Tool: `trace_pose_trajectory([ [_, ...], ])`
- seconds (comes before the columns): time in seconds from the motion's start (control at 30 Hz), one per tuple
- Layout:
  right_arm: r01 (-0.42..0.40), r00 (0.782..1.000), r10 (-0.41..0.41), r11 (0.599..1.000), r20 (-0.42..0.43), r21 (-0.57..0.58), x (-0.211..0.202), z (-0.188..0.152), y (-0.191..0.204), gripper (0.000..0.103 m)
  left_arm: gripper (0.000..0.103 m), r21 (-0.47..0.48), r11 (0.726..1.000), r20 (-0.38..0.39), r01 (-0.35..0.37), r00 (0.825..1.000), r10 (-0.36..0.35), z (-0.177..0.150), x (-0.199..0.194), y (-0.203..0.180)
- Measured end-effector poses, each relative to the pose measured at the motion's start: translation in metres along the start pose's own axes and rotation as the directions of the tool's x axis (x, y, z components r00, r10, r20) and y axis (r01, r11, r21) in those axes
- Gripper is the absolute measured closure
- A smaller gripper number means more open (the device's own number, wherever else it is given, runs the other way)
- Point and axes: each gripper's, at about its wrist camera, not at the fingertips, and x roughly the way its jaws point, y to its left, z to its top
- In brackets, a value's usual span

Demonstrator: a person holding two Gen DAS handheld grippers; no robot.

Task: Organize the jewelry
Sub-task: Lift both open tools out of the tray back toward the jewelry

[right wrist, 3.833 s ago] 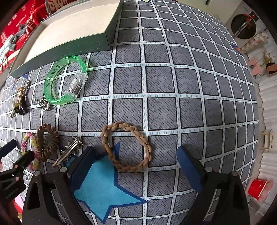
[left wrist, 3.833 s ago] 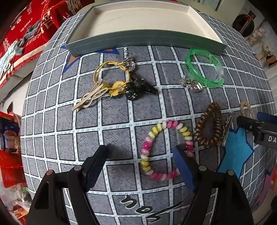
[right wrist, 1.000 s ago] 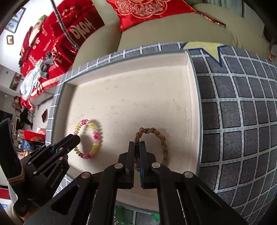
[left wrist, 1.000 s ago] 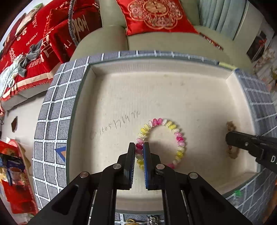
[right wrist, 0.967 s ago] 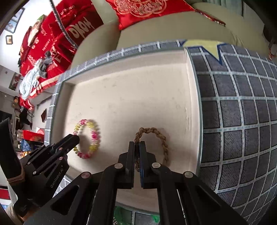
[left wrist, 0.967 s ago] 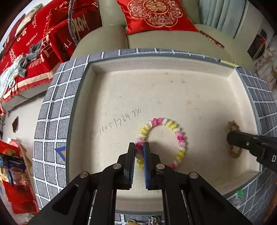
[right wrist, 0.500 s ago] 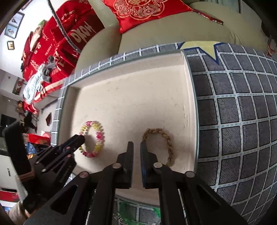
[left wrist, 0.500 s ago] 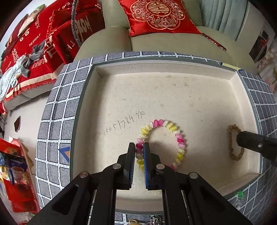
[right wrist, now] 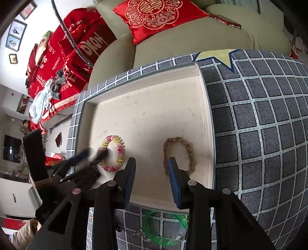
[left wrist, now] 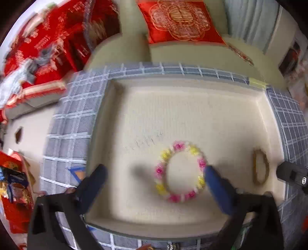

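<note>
2 bracelets already lie in the cream-lined tray (right wrist: 146,115): the pink-and-yellow beaded bracelet (left wrist: 180,172) left of centre and the brown braided bracelet (right wrist: 178,153) near the right wall. The left claw (left wrist: 154,179) is springing apart, its jaws wide with the beads lying loose between them; the right claw (right wrist: 151,171) is opening too, clear of the braid and clamped on nothing. By my reckoning the job is only partly done, since a green bangle (right wrist: 165,228) waits outside on the counter (right wrist: 259,134) with its grey grid cloth. Beyond stands a pale sofa (right wrist: 192,40) with a red cushion (right wrist: 156,17).
</note>
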Motion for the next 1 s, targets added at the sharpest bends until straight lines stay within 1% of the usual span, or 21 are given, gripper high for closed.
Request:
trace_pose_trajectory([
  [0.03, -0.005, 1.0, 0.005, 1.0, 0.007, 0.003, -0.003, 0.0, 0.0, 0.057, 0.0, 0.005, 1.0, 0.005, 0.011, 1.0, -0.011, 0.001, -0.002, 0.0],
  [0.07, -0.013, 1.0, 0.012, 1.0, 0.013, 0.007, -0.006, -0.001, 0.0, 0.047, 0.0, 0.006, 1.0, 0.005, 0.02, 1.0, -0.02, 0.002, -0.003, 0.0],
  [0.1, -0.022, 1.0, 0.022, 1.0, 0.018, 0.011, -0.008, -0.002, 0.0, 0.04, 0.0, 0.008, 1.0, 0.006, 0.021, 1.0, -0.021, 0.002, -0.005, -0.001],
  [0.13, -0.035, 0.999, 0.035, 0.999, 0.026, 0.017, -0.012, -0.002, 0.0, 0.024, 0.0, 0.012, 1.0, 0.016, 0.017, 1.0, -0.017, 0.002, -0.009, -0.001],
  [0.17, -0.044, 0.998, 0.043, 0.999, 0.037, 0.021, -0.016, -0.004, 0.001, 0.014, 0.0, 0.017, 1.0, 0.025, 0.013, 1.0, -0.014, 0.002, -0.013, -0.001],
  [0.2, -0.057, 0.997, 0.055, 0.998, 0.054, 0.025, -0.022, -0.006, 0.002, 0.01, 0.0, 0.025, 1.0, 0.037, 0.008, 0.999, -0.009, 0.0, -0.018, -0.001],
  [0.3, -0.072, 0.993, 0.07, 0.997, 0.099, 0.015, -0.037, -0.014, 0.007, 0.009, 0.0, 0.043, 0.999, 0.067, -0.005, 0.998, 0.002, -0.006, -0.039, 0.0],
  [0.37, -0.07, 0.988, 0.069, 0.998, 0.139, -0.002, -0.05, -0.022, 0.011, 0.009, 0.0, 0.042, 0.999, 0.081, 0.007, 0.997, -0.01, -0.013, -0.052, 0.006],
  [0.43, -0.075, 0.987, 0.075, 0.997, 0.139, -0.011, -0.057, -0.03, 0.014, 0.009, 0.0, 0.029, 0.999, 0.08, 0.027, 0.996, -0.029, -0.024, -0.064, 0.015],
  [0.53, -0.042, 0.995, 0.043, 0.999, 0.092, -0.012, -0.063, -0.045, 0.016, 0.009, 0.0, 0.011, 0.999, 0.058, 0.036, 0.998, -0.037, -0.043, -0.073, 0.023],
  [0.6, -0.03, 0.997, 0.03, 1.0, 0.076, -0.005, -0.067, -0.059, 0.014, 0.009, 0.0, 0.005, 0.998, 0.035, 0.056, 0.998, -0.056, -0.063, -0.078, 0.031],
  [0.67, -0.013, 0.998, 0.012, 1.0, 0.061, 0.01, -0.068, -0.074, 0.009, 0.009, 0.0, -0.001, 0.998, 0.02, 0.06, 0.998, -0.06, -0.08, -0.081, 0.036],
  [0.87, 0.044, 0.999, -0.043, 0.998, -0.013, 0.051, -0.056, -0.128, -0.005, 0.009, 0.0, -0.029, 0.999, -0.032, 0.024, 0.999, -0.025, -0.137, -0.082, 0.056],
  [1.0, 0.089, 0.994, -0.085, 0.994, -0.067, 0.062, -0.04, -0.166, -0.013, 0.009, 0.0, -0.014, 1.0, -0.054, 0.004, 0.999, -0.005, -0.162, -0.076, 0.064],
])
